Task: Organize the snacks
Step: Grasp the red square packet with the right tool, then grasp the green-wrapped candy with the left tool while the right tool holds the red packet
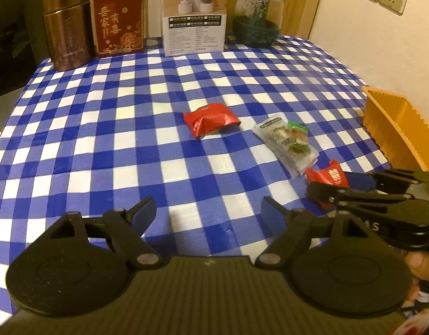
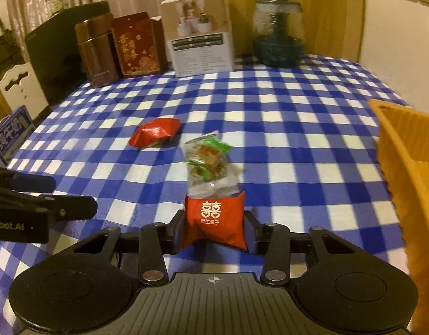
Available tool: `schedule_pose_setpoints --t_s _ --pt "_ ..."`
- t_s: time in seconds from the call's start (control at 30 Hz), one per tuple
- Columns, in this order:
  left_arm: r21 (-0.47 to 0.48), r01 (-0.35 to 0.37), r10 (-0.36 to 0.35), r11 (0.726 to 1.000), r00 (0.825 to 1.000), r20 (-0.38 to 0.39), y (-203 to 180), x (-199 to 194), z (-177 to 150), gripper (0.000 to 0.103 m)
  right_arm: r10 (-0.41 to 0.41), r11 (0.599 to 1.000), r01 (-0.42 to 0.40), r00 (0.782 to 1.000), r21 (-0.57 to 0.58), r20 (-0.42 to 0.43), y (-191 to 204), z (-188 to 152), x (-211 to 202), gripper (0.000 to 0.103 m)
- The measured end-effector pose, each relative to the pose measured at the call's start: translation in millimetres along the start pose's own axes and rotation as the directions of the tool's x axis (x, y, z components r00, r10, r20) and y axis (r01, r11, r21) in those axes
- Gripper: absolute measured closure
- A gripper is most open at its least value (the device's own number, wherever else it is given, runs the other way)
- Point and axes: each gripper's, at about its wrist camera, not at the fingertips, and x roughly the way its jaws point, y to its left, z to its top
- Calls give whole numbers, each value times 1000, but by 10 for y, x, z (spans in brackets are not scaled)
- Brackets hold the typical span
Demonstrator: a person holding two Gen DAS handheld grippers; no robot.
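Note:
My right gripper [image 2: 214,233] is shut on a small red snack packet [image 2: 214,220] with a white double-happiness sign, held low over the blue checked cloth; the left wrist view shows the same packet [image 1: 330,176] in those fingers. Just beyond it lies a pile of clear packets with green ends [image 2: 209,164] [image 1: 289,142]. A red foil packet [image 2: 156,132] [image 1: 210,122] lies farther left. An orange basket [image 2: 404,167] [image 1: 395,128] stands at the right. My left gripper [image 1: 209,209] is open over bare cloth, holding nothing, left of the right one.
Along the table's back edge stand a brown tin [image 1: 66,28], a red gift box [image 1: 118,19], a white carton [image 1: 195,14] and a glass jar [image 1: 256,16]. A blue-lettered box [image 2: 11,136] sits off the left edge. The wall is close on the right.

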Motion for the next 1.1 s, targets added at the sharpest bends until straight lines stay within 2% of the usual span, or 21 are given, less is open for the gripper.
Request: schedule_pose_setpoints --t_s 0.17,0.27,0.33,0.47,0.57,0.6,0.7,0.97,1.1 --pt "24 37 -38 999 999 35 -155 19 94 24 -53 998 52 998 42 24 -150 49 -229 60" --pt "52 66 -69 996 996 59 -295 60 164 29 -76 995 73 996 70 44 -259 93 -343 60" --pt "76 79 -85 994 994 74 -391 100 218 36 -85 993 80 995 83 56 -327 111 -401 60" --pt "127 109 -120 986 989 84 -577 228 339 44 -109 990 102 991 102 71 -447 130 -471 60" --pt "161 121 -136 979 987 87 -679 329 408 59 -113 988 104 991 118 76 -507 130 -492 60" --pt "171 122 -138 978 987 87 -708 362 420 64 -113 987 103 991 126 77 -525 133 -495 60" --pt "193 123 -140 973 987 79 -787 470 445 66 -108 984 95 991 147 84 -565 150 -509 60" --pt "221 107 -124 969 990 67 -949 631 449 84 -107 980 90 990 180 87 -643 169 -533 60" --pt "236 83 -100 968 993 63 -992 607 437 85 -104 978 86 990 189 90 -652 172 -544 60"
